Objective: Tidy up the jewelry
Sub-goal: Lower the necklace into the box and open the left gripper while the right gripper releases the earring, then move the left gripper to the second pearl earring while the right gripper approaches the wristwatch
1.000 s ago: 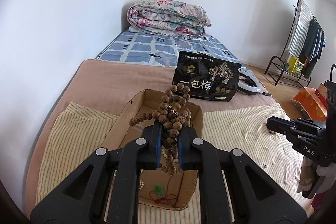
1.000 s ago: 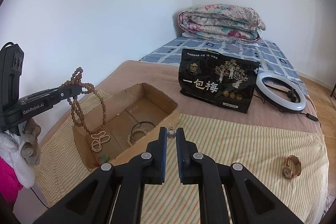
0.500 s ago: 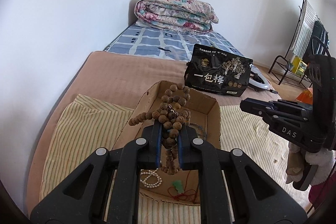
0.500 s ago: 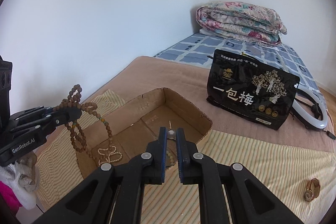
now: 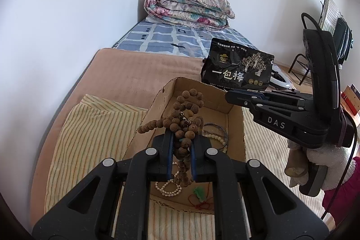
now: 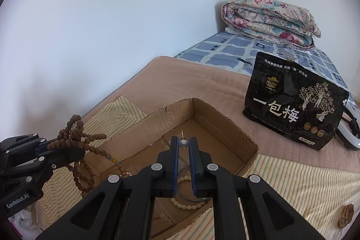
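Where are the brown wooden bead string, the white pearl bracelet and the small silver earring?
brown wooden bead string point(image 5: 182, 122): left wrist view, on the bunched beads above the fingers.
white pearl bracelet point(image 5: 167, 187): left wrist view, on its lower loop.
small silver earring point(image 6: 183, 144): right wrist view, on its round ball.

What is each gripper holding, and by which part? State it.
Left gripper: wooden bead necklace, pinched mid-strand, loops dangling. Right gripper: small earring, clamped at its silver ball.

the left gripper point(image 5: 181, 138) pinches a wooden bead strand point(image 5: 183, 125) over the cardboard box point(image 5: 236, 127); the right gripper point(image 5: 229, 97) reaches over the box's far right corner.
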A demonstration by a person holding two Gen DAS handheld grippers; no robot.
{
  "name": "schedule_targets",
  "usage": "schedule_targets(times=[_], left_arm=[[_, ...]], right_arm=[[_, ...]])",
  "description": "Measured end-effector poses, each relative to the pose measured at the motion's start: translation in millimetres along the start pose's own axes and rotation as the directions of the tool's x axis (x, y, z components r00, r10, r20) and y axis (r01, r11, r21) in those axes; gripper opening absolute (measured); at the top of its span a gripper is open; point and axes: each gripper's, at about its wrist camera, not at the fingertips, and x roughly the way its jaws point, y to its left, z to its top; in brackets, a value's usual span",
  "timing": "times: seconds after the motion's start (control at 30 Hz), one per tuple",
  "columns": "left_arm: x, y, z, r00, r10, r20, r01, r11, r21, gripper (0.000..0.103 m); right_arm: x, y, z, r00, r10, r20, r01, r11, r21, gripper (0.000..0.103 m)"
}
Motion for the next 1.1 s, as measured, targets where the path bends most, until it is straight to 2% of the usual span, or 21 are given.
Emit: schedule_targets(times=[0.1,0.17,0.27,0.3,0.37,0.43,0.57,0.7,1.1], left_arm=[[1,0,0,1.000,0.005,-0.001,-0.005,1.000,0.003,0.010],[0,1,0,1.000,0.004,-0.002,-0.004,1.000,0.008,0.010],[1,0,0,1.000,0.013,-0.005,-0.013,1.000,0.016,0.011],[1,0,0,1.000,0.013,-0.005,-0.013,1.000,0.018,0.015],[-1,1,-1,1.000,0.018,-0.001,-0.018,1.000,0.019,0.024],[-2,0,-1,1.000,0.031,0.000,-0.031,0.999,0.019,0.046],[-4,-1,-2,0.999,0.038,0.005,-0.038,0.999,0.022,0.048],[-7,-3,-3,0.999,0.038,0.015,-0.038,0.999,0.027,0.059],[-20,-18,2,0.999,0.031,0.035,-0.033,0.998,0.051,0.059]], right_arm=[[4,2,0,1.000,-0.006,-0.003,0.006,1.000,-0.002,0.010],[5,2,1,1.000,-0.008,0.002,0.008,1.000,0.005,0.028],[4,1,1,1.000,-0.015,0.007,0.014,1.000,0.011,0.034],[4,1,1,1.000,-0.021,0.006,0.020,1.000,0.011,0.039],[2,1,1,0.999,-0.039,0.012,0.039,0.999,0.009,0.066],[-1,1,0,0.998,-0.061,0.023,0.061,0.998,0.009,0.077],[-8,1,1,0.996,-0.084,0.034,0.084,0.996,0.015,0.092],[-14,1,2,0.994,-0.101,0.048,0.100,0.995,0.019,0.100],[-36,-1,4,0.990,-0.114,0.078,0.114,0.993,0.008,0.103]])
